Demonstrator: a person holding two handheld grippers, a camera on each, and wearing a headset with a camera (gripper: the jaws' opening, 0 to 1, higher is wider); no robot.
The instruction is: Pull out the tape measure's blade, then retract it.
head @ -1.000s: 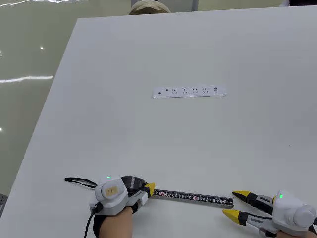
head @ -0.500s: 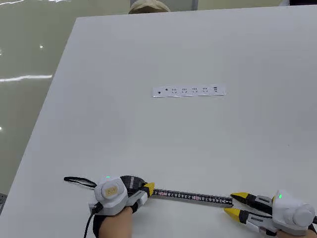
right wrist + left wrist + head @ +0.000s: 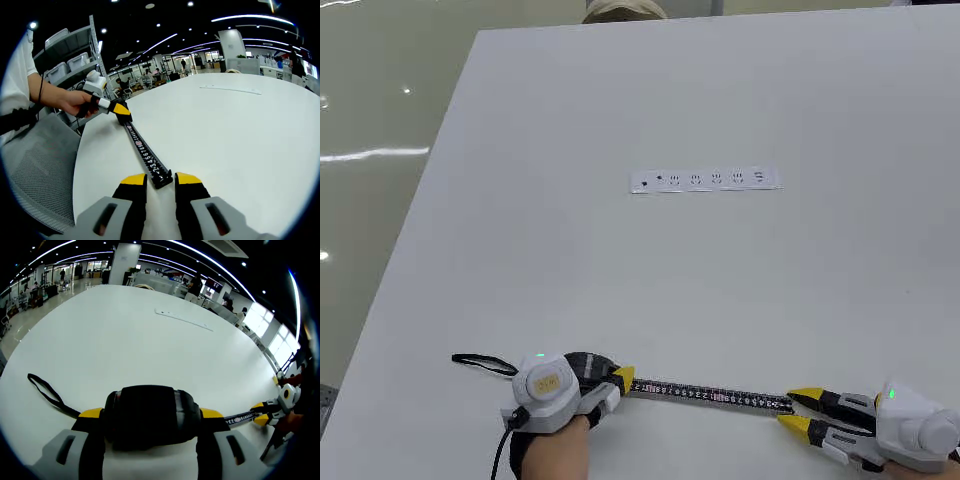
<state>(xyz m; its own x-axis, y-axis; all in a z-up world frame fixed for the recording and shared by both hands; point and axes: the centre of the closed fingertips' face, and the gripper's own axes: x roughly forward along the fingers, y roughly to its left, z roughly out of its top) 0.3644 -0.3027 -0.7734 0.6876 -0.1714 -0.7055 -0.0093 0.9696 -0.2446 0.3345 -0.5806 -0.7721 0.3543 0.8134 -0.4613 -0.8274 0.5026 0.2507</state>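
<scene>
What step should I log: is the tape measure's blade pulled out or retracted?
Pulled out: the blade stretches from the tape measure in the left tool to the right tool.

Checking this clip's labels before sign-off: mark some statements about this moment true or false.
1. The left gripper holds the tape measure's case. True.
2. The blade is fully retracted. False: it lies pulled out across the table, reaching the right gripper.
3. The blade's end sits between the right gripper's jaws. True.
4. The power strip touches the tape measure's case. False: it lies well apart, farther up the table.
5. A strap trails from the case onto the table. True.
</scene>
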